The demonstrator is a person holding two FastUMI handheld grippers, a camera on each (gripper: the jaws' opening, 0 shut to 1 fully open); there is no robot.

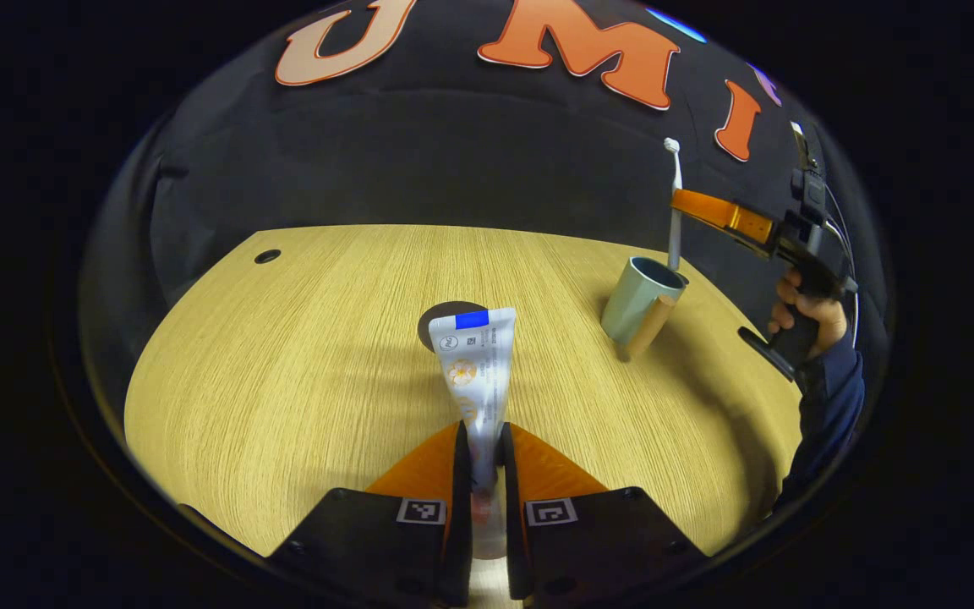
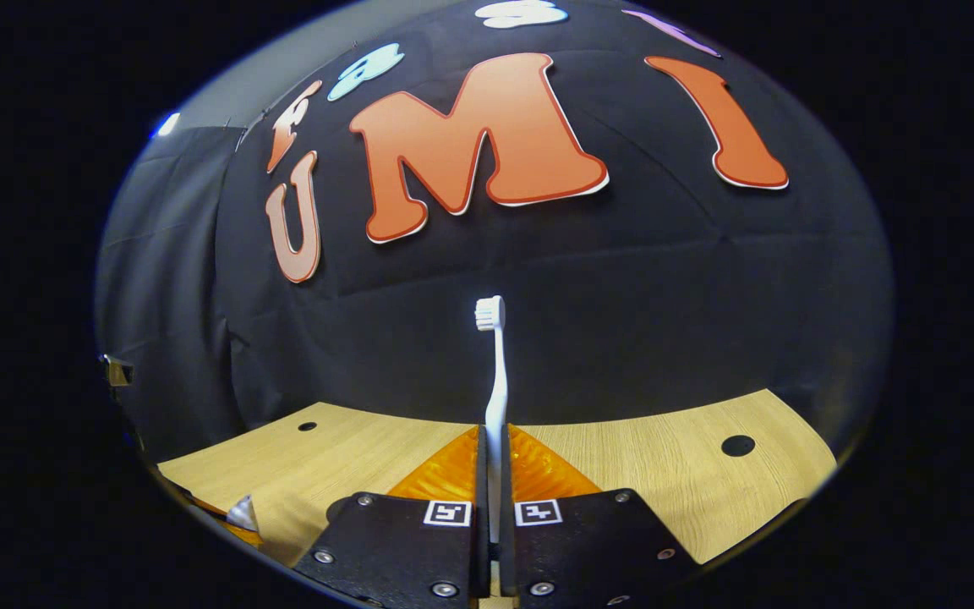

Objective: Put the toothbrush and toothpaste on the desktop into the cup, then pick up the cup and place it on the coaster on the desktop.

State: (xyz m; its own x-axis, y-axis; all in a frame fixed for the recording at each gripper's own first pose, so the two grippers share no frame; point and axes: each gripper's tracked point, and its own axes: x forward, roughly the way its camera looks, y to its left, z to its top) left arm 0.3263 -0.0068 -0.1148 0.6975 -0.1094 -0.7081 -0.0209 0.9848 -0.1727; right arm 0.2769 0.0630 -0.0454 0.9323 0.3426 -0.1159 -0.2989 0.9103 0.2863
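A white toothpaste tube [image 1: 477, 364] with a blue stripe sticks forward from my left gripper [image 1: 483, 440], whose fingers are shut on its lower part. Behind its far end lies the dark round coaster [image 1: 440, 315], partly covered by the tube. To the right a pale green cup [image 1: 637, 298] with a wooden handle stands on the desktop. A white toothbrush [image 1: 674, 211] hangs upright with its lower end at the cup's mouth, held by the right gripper [image 1: 694, 207]. In the right gripper view the toothbrush [image 2: 497, 381] rises head-up between my right gripper's [image 2: 495, 448] shut fingers.
The wooden desktop [image 1: 301, 364] has a small round hole [image 1: 267, 255] at its far left. A hand [image 1: 808, 313] in a dark sleeve holds the right gripper's grip beyond the cup. In the right gripper view two more holes [image 2: 738, 445] mark the desktop [image 2: 664, 482].
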